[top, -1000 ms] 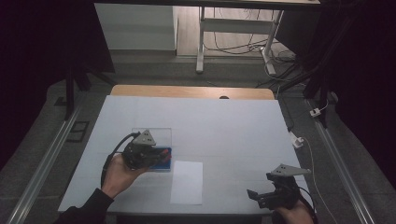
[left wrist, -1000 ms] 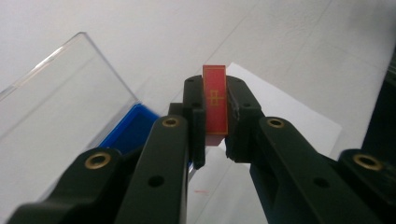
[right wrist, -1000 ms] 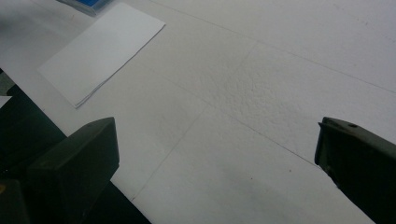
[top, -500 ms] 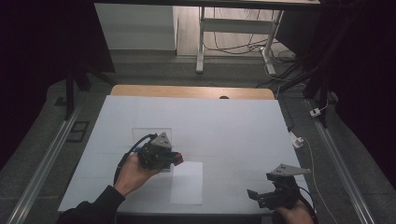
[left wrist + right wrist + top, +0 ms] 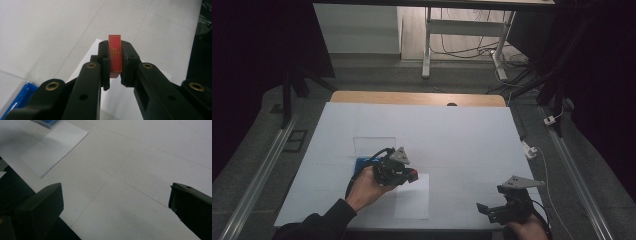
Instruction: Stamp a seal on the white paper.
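High view: left gripper (image 5: 411, 175) held over the white table (image 5: 462, 135), at the far edge of a sheet of paper (image 5: 413, 200), with a small red block (image 5: 412, 174) at its tip. Just behind and left of that hand, a blue tray (image 5: 361, 163) with a clear upright panel (image 5: 374, 145) at its far side. Left gripper view: jaws clamped tight on the red block (image 5: 115, 55), pinched by its two broad faces, narrow edge toward the camera, a thin gold cross-like mark on that edge; block upright between the black pads (image 5: 105, 58), clear of the table, paper (image 5: 95, 50) below and beyond, corner of the blue tray (image 5: 17, 100) low at the left. High view again: right gripper (image 5: 492, 210) near the table's near edge, well apart from the left one, grey three-cornered plate on top. Right gripper view: jaws spread wide with only bare table (image 5: 140, 182) between them, nothing gripped; sheet of paper (image 5: 53, 147) lying flat farther off, a sliver of the blue tray (image 5: 48, 123) at the top edge.
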A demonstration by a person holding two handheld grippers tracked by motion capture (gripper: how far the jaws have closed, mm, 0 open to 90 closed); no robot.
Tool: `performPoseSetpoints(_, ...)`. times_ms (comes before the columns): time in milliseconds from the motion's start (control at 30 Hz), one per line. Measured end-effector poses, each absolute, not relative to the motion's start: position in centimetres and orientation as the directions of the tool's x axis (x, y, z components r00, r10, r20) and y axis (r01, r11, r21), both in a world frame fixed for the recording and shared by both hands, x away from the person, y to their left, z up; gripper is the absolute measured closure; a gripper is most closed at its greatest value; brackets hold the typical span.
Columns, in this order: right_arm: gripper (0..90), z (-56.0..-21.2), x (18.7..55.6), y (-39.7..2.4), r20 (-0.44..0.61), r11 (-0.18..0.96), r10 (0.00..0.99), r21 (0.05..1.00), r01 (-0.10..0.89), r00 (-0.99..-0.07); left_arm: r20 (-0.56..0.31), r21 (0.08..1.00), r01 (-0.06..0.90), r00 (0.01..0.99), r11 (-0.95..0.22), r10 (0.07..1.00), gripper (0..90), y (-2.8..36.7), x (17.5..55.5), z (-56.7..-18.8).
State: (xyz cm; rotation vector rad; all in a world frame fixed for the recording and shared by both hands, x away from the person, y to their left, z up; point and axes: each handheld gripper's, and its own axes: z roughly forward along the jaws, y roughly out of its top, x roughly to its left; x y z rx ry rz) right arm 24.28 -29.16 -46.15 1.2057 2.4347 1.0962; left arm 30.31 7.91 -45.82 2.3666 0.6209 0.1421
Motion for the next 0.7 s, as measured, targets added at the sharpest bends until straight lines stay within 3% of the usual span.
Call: performPoseSetpoints(700,0.0,-46.1,24.2,-29.2,0.130,0.387,0.753,0.705,0.595,-0.645,-0.082,0.592,0.408,0.888,-0.695,0.452,80.1,6.9,29.7,-48.5)
